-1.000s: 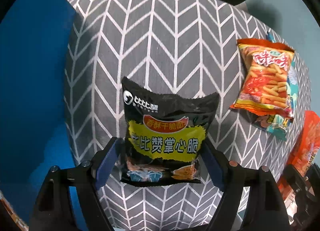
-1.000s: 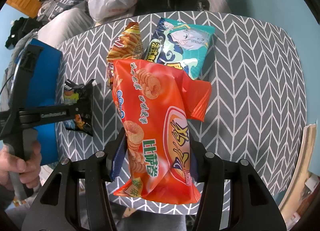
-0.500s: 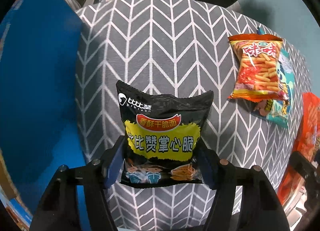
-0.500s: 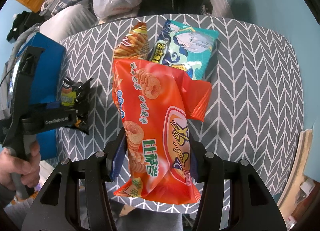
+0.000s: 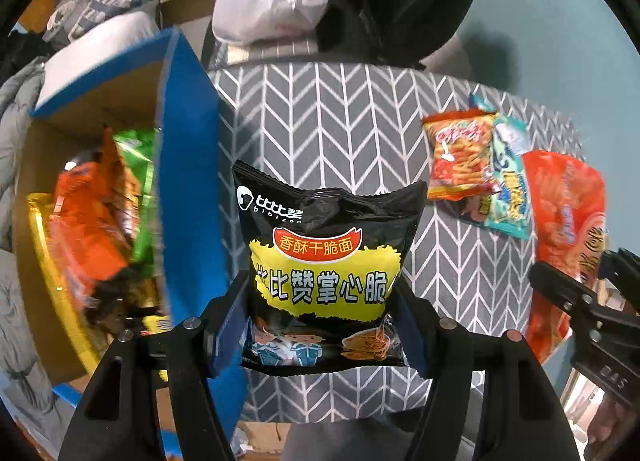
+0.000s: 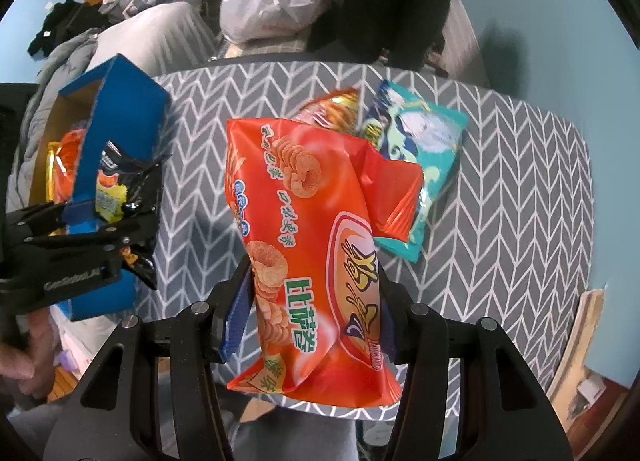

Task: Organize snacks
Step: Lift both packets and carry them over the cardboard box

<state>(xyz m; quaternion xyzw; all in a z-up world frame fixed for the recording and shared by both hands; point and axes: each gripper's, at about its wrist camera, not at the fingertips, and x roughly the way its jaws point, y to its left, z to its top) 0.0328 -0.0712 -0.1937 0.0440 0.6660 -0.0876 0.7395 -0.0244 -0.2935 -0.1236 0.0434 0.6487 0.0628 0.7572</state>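
1. Left gripper [image 5: 324, 325] points down over the table [image 5: 328, 117] (grey cover with a white chevron pattern); its two blue pads pinch a black snack bag [image 5: 326, 261] at the bag's lower half, one pad on each side edge.
2. The black snack bag stands upright between the fingers, top seal crumpled, bottom edge about level with the pad tips; it hangs above the cloth, not lying on it.
3. Right gripper [image 6: 310, 317] also points down; its pads clamp a large orange snack bag [image 6: 304, 229] around the waist, and the bag bulges above and below the pinch.
4. The orange bag's top corner folds over to the right; its bottom seal sticks out below the fingers toward the camera.
5. A blue box [image 5: 188, 189] sits at the table's left edge, open on top with a cardboard inside; orange, green and yellow packets [image 5: 92, 213] are already in it (blurred, count unclear).
6. In the right wrist view the left gripper and its black bag are just beside the box wall.
7. Lying on the table: a red-orange fries packet [image 5: 460, 157] overlapping a teal packet [image 6: 416, 165], both to the right of the black bag.
8. A white plastic bag [image 6: 272, 1] sits beyond the table's far edge.
9. A hand [image 6: 20, 357] shows at the lower left of the right wrist view.
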